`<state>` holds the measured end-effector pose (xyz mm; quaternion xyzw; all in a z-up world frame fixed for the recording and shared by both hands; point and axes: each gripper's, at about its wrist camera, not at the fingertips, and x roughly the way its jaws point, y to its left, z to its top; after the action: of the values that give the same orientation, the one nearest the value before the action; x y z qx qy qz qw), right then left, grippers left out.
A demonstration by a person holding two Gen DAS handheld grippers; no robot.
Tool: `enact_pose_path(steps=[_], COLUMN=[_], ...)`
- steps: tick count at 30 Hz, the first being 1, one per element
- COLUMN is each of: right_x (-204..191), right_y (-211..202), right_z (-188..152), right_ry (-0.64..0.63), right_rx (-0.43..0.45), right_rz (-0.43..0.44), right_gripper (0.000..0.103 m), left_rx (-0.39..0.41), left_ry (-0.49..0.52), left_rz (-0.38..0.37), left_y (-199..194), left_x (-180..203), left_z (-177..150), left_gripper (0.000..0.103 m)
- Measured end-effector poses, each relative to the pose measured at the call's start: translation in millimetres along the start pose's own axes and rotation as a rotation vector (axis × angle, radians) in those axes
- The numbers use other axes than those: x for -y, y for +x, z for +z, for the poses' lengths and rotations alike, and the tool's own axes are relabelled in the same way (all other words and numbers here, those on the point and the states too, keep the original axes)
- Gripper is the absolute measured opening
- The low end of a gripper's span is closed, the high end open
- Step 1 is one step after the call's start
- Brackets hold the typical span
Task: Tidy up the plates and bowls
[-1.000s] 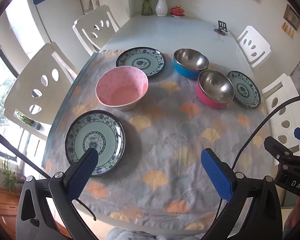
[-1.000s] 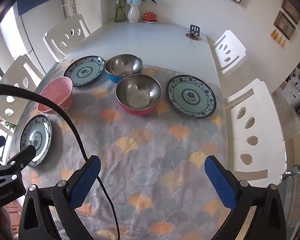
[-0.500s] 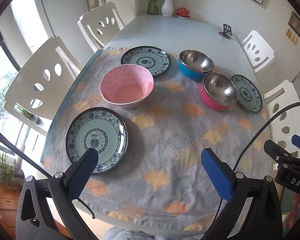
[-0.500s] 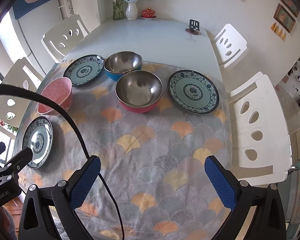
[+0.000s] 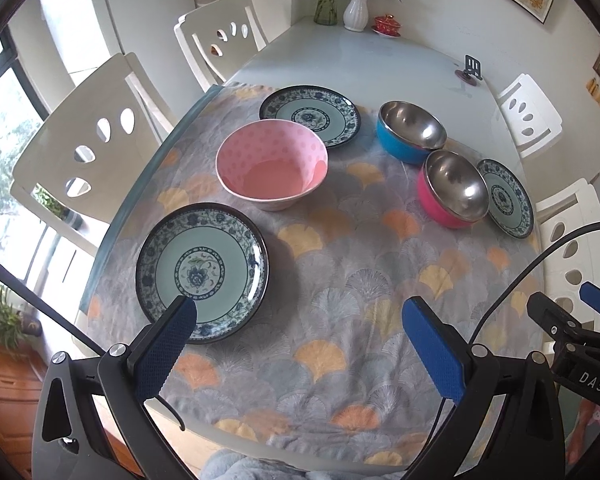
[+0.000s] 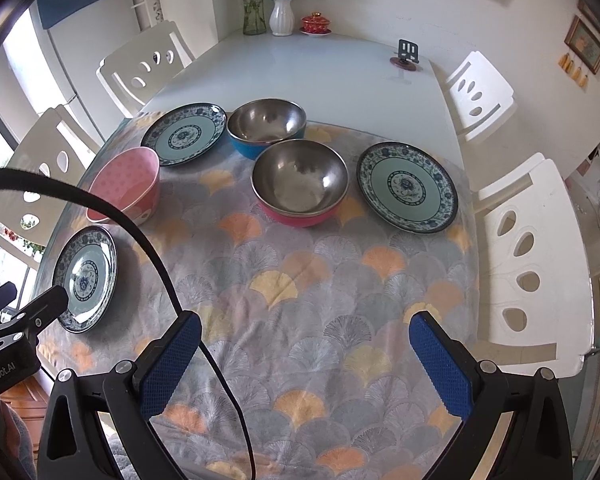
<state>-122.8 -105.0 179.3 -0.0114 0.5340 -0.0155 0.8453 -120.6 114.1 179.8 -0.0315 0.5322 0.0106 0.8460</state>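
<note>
Three blue-patterned plates lie on the cloth: a near left plate (image 5: 202, 270) (image 6: 86, 278), a far plate (image 5: 310, 114) (image 6: 184, 134) and a right plate (image 5: 506, 198) (image 6: 408, 186). A pink dotted bowl (image 5: 272, 162) (image 6: 126, 186) stands between the two left plates. A blue steel bowl (image 5: 410, 132) (image 6: 266, 126) and a pink steel bowl (image 5: 452, 186) (image 6: 300, 186) stand side by side. My left gripper (image 5: 300, 312) is open and empty, its left finger over the near plate's rim. My right gripper (image 6: 306, 328) is open and empty above bare cloth.
A grey cloth with fan patterns (image 6: 300, 300) covers the near half of the white table (image 6: 300, 68). White chairs (image 5: 96, 128) (image 6: 532, 256) stand on both sides. A vase (image 6: 281, 16), a red lidded cup (image 6: 316, 24) and a small stand (image 6: 407, 54) sit at the far end.
Both grippers have moved a little forward and down toward the table; the dishes look larger. No dish has moved. Both grippers stay open.
</note>
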Motion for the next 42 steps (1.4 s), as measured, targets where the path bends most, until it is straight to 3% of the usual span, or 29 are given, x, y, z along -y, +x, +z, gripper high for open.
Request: enact_pose_path(steps=[8,15,36,42], right_x=[-1,-1,-11,-15], right_y=[2,5,5,9], right_z=[0,-1,-2,-3], right_ry=[-0.001,0.008,-0.004,-0.009], right_rx=[0.001,-0.054,-0.059,-0.066], right_rz=[-0.007,0.001,0.008,0.02], right_gripper=[0.103,0.103,0.103,0.103], left_rx=[-0.005,-0.008,-0.021,-0.023], left_ry=[-0.002,0.009,-0.006,-0.008], left_rz=[0.001,0.0,-0.005,0.033], left_y=[3,3,6,7], left_x=[-2,-1,-11,-15], left_z=[-1,-3,-6,-7], left_gripper=[0.103,0.103,0.103,0.103])
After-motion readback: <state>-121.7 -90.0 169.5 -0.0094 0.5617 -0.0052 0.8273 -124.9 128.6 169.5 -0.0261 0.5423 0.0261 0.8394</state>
